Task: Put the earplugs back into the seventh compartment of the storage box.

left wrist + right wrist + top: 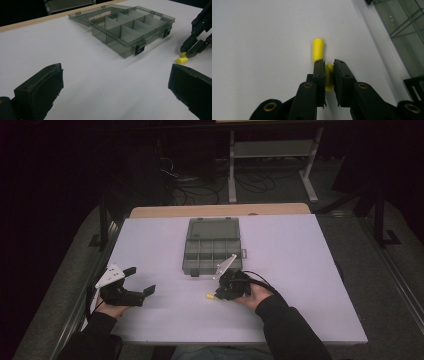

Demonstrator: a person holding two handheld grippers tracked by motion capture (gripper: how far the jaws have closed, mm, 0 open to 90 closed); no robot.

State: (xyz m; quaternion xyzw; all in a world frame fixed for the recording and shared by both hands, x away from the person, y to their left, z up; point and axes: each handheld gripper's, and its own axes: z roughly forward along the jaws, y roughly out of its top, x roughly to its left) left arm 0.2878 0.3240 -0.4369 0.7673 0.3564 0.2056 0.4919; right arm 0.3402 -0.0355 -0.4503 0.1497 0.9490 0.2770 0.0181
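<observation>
Right gripper (329, 65) pinches a yellow plug (329, 75) low on the counter (300, 270); second plug (318, 48) lies just ahead, touching or nearly so. Open box (212, 251) just beyond. Left gripper (140, 280) spread wide, bare counter around it, near the left edge.

Left gripper (138, 281), held in the person's left hand (111, 307) at the table's near-left, jaws spread wide apart; right gripper (216, 296), held in the right hand (254, 295) near centre, tipped down to the surface, jaws closed on a yellow piece (328, 77).
</observation>
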